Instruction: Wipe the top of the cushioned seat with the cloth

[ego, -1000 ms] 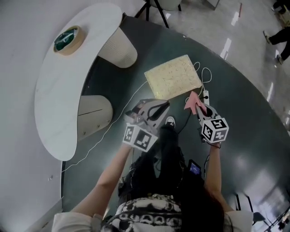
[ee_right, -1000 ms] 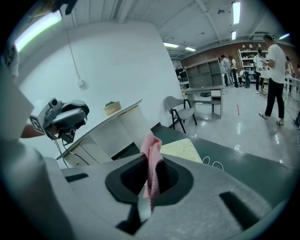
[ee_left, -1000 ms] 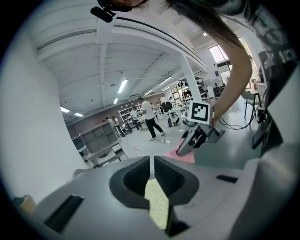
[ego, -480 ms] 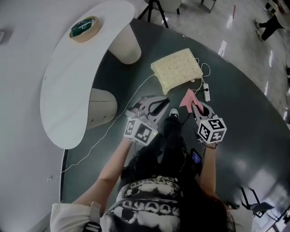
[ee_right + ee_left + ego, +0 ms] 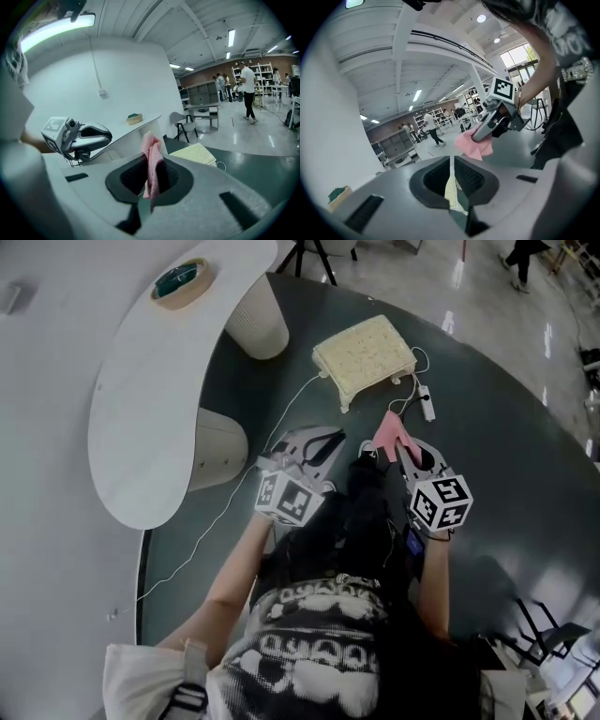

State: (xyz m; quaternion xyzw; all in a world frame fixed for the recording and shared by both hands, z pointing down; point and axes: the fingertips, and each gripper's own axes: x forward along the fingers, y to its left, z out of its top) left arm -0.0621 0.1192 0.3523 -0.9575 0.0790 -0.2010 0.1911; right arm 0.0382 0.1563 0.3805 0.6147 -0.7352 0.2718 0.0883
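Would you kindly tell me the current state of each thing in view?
cloth: pinched in the right gripper, not touching the seat.
cushioned seat: upright on the floor, top bare.
right gripper: shut on the cloth.
left gripper: shut, empty.
tape roll: lying flat on the white table.

A white curved bench (image 5: pixel 159 381) stands on two ribbed round pedestals (image 5: pixel 255 320), partly over a dark green round floor patch (image 5: pixel 506 456). A tape roll (image 5: pixel 182 282) lies near the bench's far end. Beyond the patch the floor (image 5: pixel 469 306) is pale and glossy, streaked with lamp reflections. A white cable (image 5: pixel 300 399) trails across the patch, and a power strip (image 5: pixel 427 409) lies on it.

The right gripper view shows a white wall (image 5: pixel 108 70), a ribbed white ceiling with strip lights (image 5: pixel 232 37), grey shelving (image 5: pixel 204 93), a chair (image 5: pixel 187 125) and a person walking (image 5: pixel 247 91). Tall windows (image 5: pixel 518 58) glow in the left gripper view.
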